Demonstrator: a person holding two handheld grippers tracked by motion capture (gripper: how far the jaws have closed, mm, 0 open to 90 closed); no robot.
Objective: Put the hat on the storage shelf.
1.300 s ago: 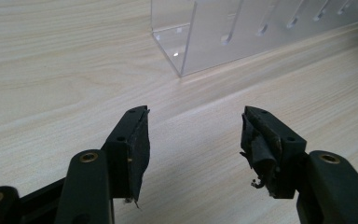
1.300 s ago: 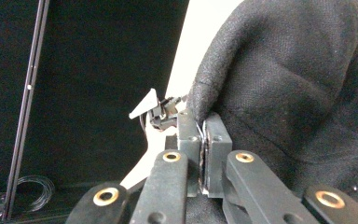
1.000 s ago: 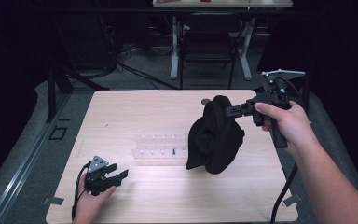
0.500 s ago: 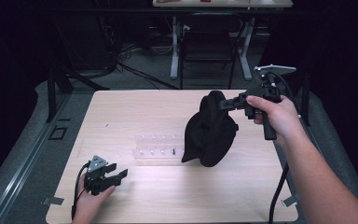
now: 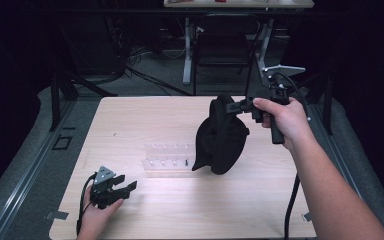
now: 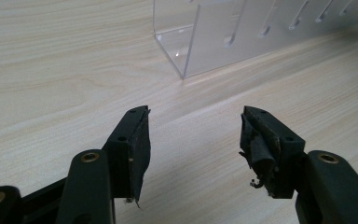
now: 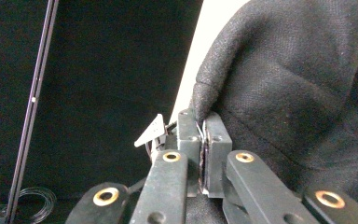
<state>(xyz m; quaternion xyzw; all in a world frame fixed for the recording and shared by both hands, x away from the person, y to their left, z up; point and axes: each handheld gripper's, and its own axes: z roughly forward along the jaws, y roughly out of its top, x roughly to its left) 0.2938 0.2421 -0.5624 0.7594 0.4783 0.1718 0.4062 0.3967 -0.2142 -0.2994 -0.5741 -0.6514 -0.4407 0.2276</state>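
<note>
The right hand-held gripper [image 5: 240, 105] pinches a black cloth [image 5: 221, 137] above the table [image 5: 145, 115]. The left hand-held gripper [image 5: 125, 186] rests wide open near a clear rack [image 5: 167, 160].

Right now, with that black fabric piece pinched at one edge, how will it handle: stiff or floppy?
Probably floppy: the black woven fabric piece hangs in folds below the right hand-held gripper, its lower end near the wooden table. Likely light, since a thin edge pinch holds it. The coarse weave suggests little slipping, though it may swing when moved.

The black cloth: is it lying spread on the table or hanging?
Hanging: the right gripper pinches the black cloth by its top edge, and it droops, bunched, toward the table.
</note>
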